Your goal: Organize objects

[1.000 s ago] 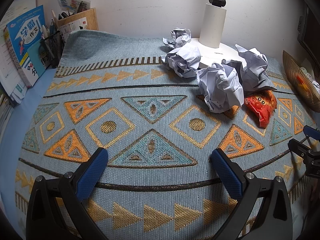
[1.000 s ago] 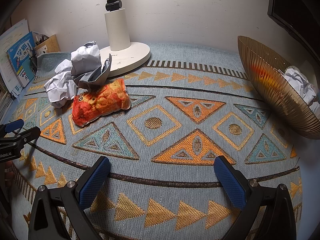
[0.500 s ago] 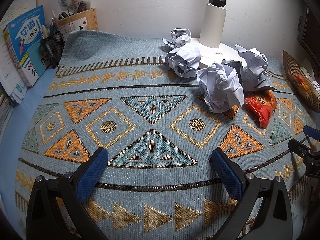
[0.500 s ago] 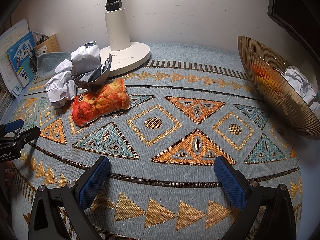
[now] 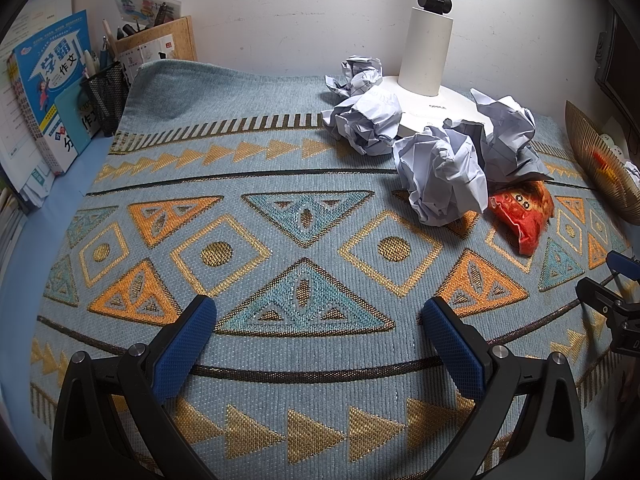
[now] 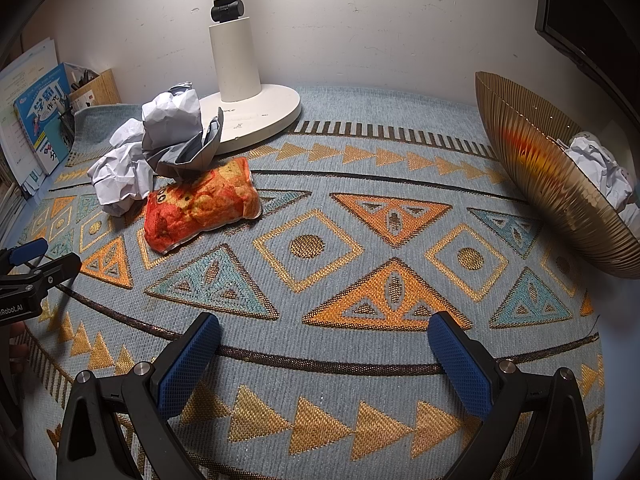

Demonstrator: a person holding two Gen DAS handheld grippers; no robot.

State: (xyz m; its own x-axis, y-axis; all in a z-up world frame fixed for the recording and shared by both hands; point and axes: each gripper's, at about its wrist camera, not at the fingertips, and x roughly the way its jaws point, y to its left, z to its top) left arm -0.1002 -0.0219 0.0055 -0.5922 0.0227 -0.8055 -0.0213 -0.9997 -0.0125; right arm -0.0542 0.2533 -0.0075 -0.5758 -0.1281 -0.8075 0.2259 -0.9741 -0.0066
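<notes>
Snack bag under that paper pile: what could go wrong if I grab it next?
1. A crumpled paper ball leans over the snack bag; pulling the bag may tumble it.
2. The pile touches the lamp base, so a wide approach with the open right hand-held gripper could bump it.
3. The gold bowl stands tilted; a hard drop may rock it.

Both views are evenly and fairly brightly lit from above, near the white lamp stand (image 6: 236,56), and the crumpled paper (image 5: 444,176) beside its base casts only short, soft shadows onto the patterned cloth (image 5: 280,184). Fisheye bending curves the cloth's stripes and darkens the corners. Right of the stand, the gold ribbed bowl (image 6: 536,184) looks smeared and carries an orange-red glare patch.
</notes>
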